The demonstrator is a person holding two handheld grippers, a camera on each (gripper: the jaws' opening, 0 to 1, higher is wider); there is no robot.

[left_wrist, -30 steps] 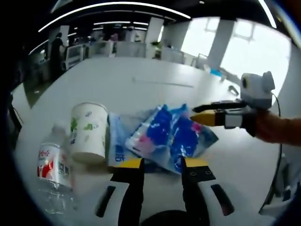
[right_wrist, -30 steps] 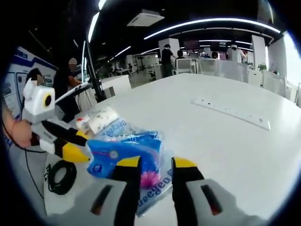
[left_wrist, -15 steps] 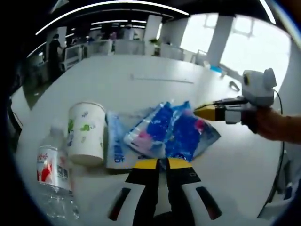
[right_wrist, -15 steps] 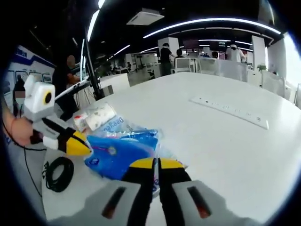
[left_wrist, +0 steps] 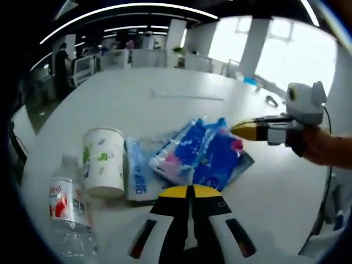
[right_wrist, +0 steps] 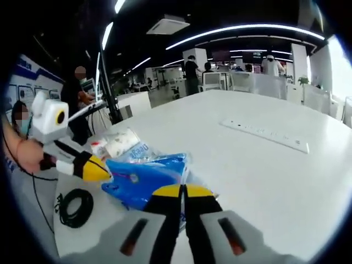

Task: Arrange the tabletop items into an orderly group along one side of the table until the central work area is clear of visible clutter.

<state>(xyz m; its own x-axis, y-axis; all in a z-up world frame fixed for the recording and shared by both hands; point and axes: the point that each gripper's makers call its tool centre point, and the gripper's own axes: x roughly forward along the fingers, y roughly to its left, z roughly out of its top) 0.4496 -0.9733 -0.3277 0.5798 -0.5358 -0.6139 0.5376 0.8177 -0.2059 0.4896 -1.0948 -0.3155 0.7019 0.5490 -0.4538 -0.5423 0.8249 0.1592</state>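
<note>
Two blue tissue packs (left_wrist: 201,154) lie side by side on the white table (left_wrist: 137,99), partly over a pale blue wipes packet (left_wrist: 136,173). A paper cup (left_wrist: 103,162) lies left of them, with a water bottle (left_wrist: 69,206) beyond it. My left gripper (left_wrist: 188,190) is shut, its tips at the packs' near edge. My right gripper (left_wrist: 242,131) comes in from the right, shut, at the packs' far corner. In the right gripper view my right gripper (right_wrist: 182,190) is shut at the packs (right_wrist: 146,173), and my left gripper (right_wrist: 94,169) touches their left end. The cup (right_wrist: 118,142) lies behind.
A long white power strip (right_wrist: 264,135) lies flat on the table to the right of the packs. A black cable coil (right_wrist: 76,206) sits near the table's edge at the left. People and desks stand far behind. The table is bare white beyond the items.
Both grippers went from open to shut about half a second ago and have stayed shut. The packs and both views have shifted only slightly since.
</note>
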